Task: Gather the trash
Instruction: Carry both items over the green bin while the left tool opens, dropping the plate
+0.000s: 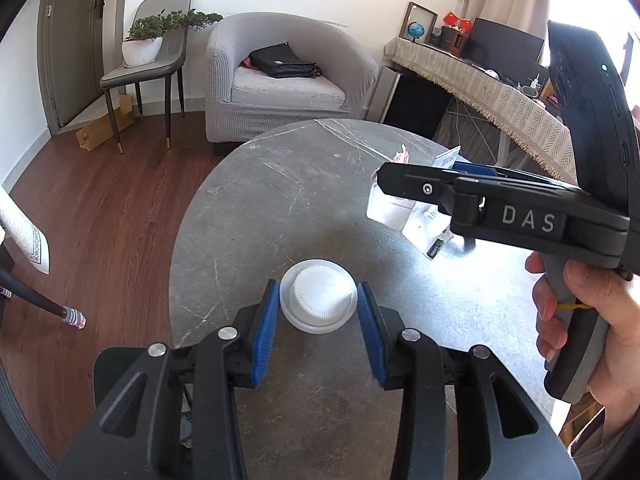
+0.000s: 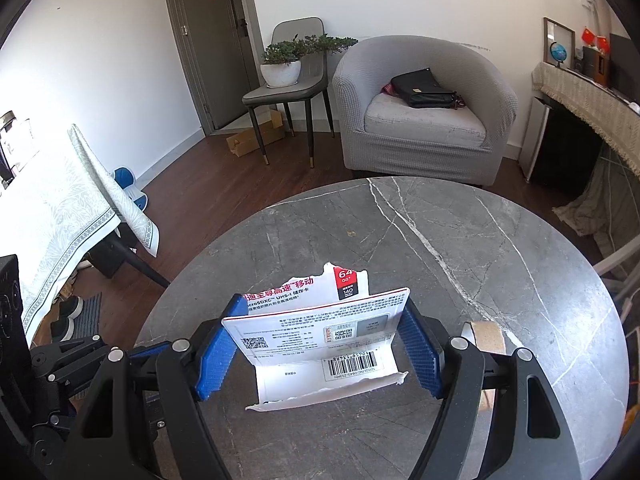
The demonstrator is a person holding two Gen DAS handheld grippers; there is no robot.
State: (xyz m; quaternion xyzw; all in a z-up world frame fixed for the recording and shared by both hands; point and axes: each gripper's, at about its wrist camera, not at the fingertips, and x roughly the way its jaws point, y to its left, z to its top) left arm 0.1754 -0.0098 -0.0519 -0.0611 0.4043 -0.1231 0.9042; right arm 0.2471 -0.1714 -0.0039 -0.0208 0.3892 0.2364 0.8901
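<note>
A white plastic lid (image 1: 319,295) lies on the round grey marble table (image 1: 280,200). My left gripper (image 1: 318,296) is open with its blue pads either side of the lid, close to its rim. My right gripper (image 2: 324,322) holds a torn white memory-card package (image 2: 320,332) between its blue pads; the package stands bent above the table (image 2: 440,240). In the left wrist view the right gripper (image 1: 416,188) is at the right, over the package (image 1: 396,210). A cardboard tape roll (image 2: 486,336) lies just right of the right gripper.
A grey armchair (image 1: 280,80) with a black bag stands beyond the table. A chair with a potted plant (image 1: 148,40) is at the back left. A desk with a fringed cloth (image 1: 500,92) is at the right. A cloth-covered table (image 2: 60,216) is at the left.
</note>
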